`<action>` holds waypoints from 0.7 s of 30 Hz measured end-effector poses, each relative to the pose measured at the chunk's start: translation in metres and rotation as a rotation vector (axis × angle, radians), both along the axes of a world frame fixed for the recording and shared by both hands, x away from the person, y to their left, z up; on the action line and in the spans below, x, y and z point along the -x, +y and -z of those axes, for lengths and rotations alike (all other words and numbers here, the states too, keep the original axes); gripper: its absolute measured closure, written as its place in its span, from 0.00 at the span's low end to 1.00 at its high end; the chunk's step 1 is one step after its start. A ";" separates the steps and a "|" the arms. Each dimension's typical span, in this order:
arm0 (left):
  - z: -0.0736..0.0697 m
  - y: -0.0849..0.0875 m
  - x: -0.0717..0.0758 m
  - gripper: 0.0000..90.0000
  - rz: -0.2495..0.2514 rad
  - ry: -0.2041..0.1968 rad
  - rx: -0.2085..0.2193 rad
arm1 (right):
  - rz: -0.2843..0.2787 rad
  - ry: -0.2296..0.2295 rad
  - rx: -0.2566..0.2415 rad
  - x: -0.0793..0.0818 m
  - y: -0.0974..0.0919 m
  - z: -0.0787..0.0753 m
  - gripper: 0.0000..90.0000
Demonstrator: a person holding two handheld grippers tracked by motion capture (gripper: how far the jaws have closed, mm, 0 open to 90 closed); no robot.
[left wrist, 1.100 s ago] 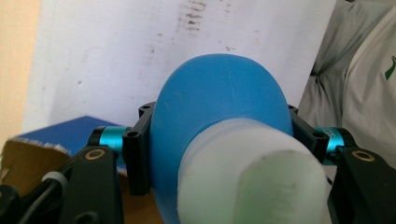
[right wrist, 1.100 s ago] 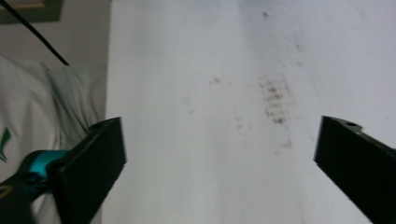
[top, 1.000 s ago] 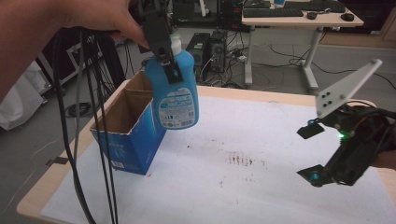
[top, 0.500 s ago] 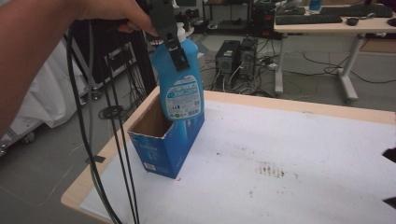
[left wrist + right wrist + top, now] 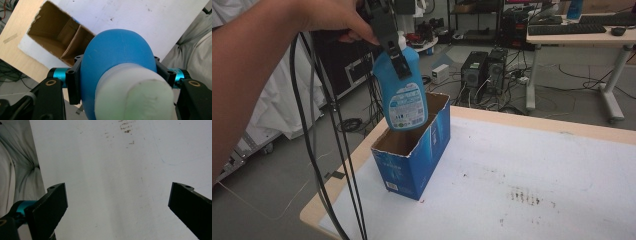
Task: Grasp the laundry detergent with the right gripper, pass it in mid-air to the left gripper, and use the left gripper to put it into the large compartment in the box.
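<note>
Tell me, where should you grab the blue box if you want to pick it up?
Probably by a side wall's top rim, coming straight down from above. The blue box stands upright with its top open, so one jaw could slide inside and one outside a thin cardboard wall. The blue bottle held by the left gripper hangs over the opening, so wait until that's clear.

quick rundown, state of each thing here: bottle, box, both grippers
blue bottle: held in the air by its neck, upright, white cap on, base just above the box opening
blue cardboard box: standing on the table, top open, a cardboard divider inside
left gripper: shut on the bottle's neck
right gripper: open, jaws wide apart over the bare white tabletop, holding nothing
</note>
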State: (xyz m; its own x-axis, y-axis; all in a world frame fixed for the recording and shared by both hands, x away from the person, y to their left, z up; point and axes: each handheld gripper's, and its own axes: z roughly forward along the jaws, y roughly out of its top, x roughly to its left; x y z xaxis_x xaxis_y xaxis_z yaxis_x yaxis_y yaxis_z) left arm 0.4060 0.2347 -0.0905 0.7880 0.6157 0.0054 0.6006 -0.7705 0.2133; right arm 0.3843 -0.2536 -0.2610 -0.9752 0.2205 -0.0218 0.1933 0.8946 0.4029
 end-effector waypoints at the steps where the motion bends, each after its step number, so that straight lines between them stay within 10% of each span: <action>1: 0.001 0.002 0.000 0.42 0.006 -0.003 -0.008 | -0.004 -0.001 -0.001 0.000 0.000 0.000 0.02; 21: 0.066 0.019 -0.014 0.42 0.037 0.018 -0.005 | 0.008 0.017 0.013 -0.006 0.006 0.006 0.02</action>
